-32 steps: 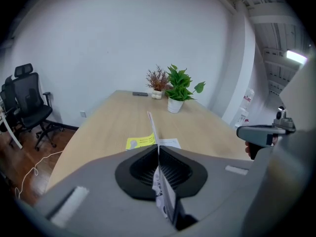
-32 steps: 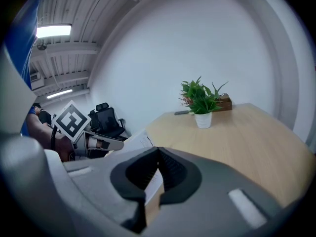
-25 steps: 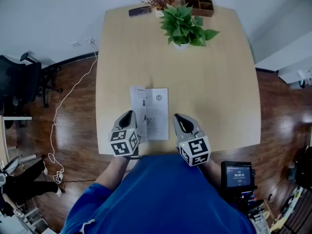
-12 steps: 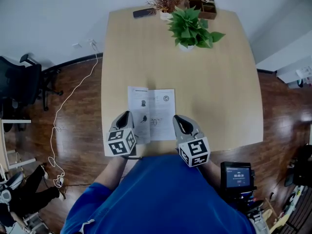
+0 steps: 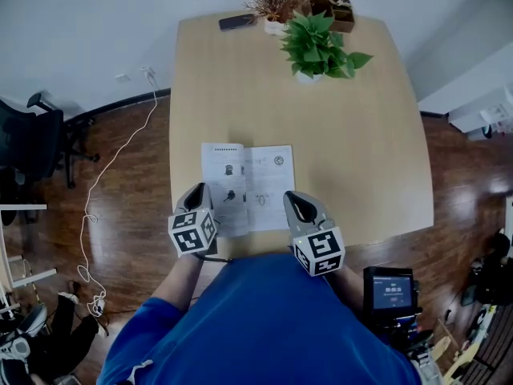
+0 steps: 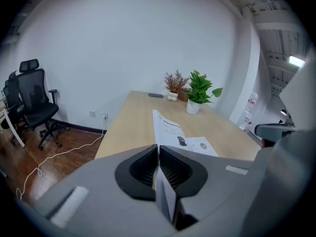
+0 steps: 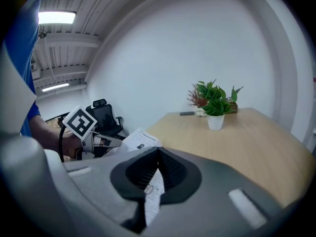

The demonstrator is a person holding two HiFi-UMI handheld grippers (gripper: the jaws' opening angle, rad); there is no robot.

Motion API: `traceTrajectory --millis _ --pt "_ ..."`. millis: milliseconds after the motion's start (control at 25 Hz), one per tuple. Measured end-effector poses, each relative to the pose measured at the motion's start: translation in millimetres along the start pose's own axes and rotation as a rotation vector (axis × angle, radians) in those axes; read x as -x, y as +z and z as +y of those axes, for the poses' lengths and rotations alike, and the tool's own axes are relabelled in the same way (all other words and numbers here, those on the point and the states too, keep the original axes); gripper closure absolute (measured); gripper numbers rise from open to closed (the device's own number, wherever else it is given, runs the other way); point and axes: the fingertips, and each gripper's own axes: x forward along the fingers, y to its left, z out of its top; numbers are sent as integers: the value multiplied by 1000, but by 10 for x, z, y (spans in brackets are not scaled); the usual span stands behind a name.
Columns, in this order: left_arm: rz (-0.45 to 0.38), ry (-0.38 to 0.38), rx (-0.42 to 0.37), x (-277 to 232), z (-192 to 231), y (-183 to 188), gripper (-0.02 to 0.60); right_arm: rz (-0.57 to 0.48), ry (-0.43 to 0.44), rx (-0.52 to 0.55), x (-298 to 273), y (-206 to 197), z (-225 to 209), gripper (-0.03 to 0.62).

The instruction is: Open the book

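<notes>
Book (image 5: 248,184) spread open at table (image 5: 353,127) near edge, left-hand leaf nipped tight in left gripper (image 5: 201,194), right-hand leaf clamped in right gripper (image 5: 293,202).

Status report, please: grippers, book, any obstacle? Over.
Left gripper shut on left leaf of thin white paper booklet; right gripper shut on right leaf. Booklet open on light wooden table. Green potted plant far off, no obstacle.
</notes>
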Motion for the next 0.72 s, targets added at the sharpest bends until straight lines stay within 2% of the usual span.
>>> traceTrajectory --millis 720 --pt "54 32 -13 -167 515 -261 561 22 -46 9 -131 -71 235 591"
